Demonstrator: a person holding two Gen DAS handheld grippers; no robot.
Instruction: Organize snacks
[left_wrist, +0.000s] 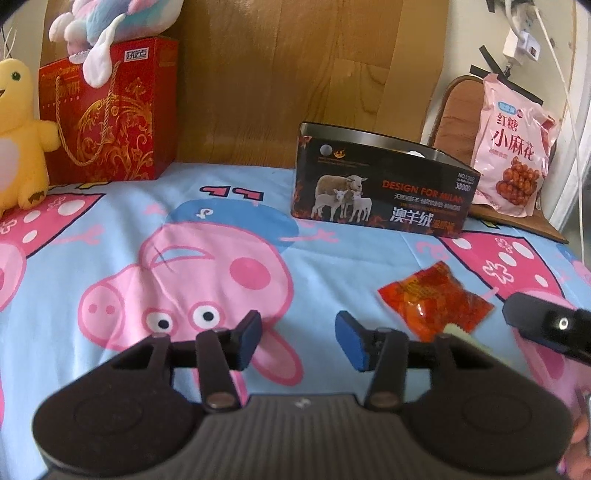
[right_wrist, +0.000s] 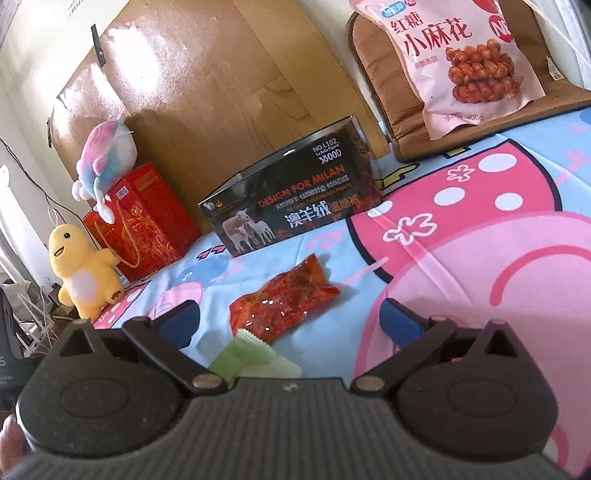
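My jaws stand apart on both sides and pinch nothing. On my left gripper (left_wrist: 298, 339) the blue pads (left_wrist: 350, 341) are partly spread over the cartoon-pig bedsheet (left_wrist: 147, 236), with only cloth between them. On my right gripper (right_wrist: 291, 325) the jaws are spread wide, and the red snack packet (right_wrist: 282, 301) lies flat on the sheet between and just ahead of them, touched by neither pad. A pale green packet (right_wrist: 255, 360) with a crimped edge lies just behind the red one, close under my right gripper's body and partly hidden by it. From the left view the red snack packet (left_wrist: 436, 302) sits off to the right, with one black finger of the right gripper (left_wrist: 546, 325) just beside it. Farther back on the bed stands the open black box (left_wrist: 380, 184) printed with sheep. A big pink snack bag (left_wrist: 513, 147) leans on a brown cushion (left_wrist: 458, 110) beside the box. At the far left are a red gift bag (left_wrist: 110, 110) and a yellow plush toy (left_wrist: 18, 133).
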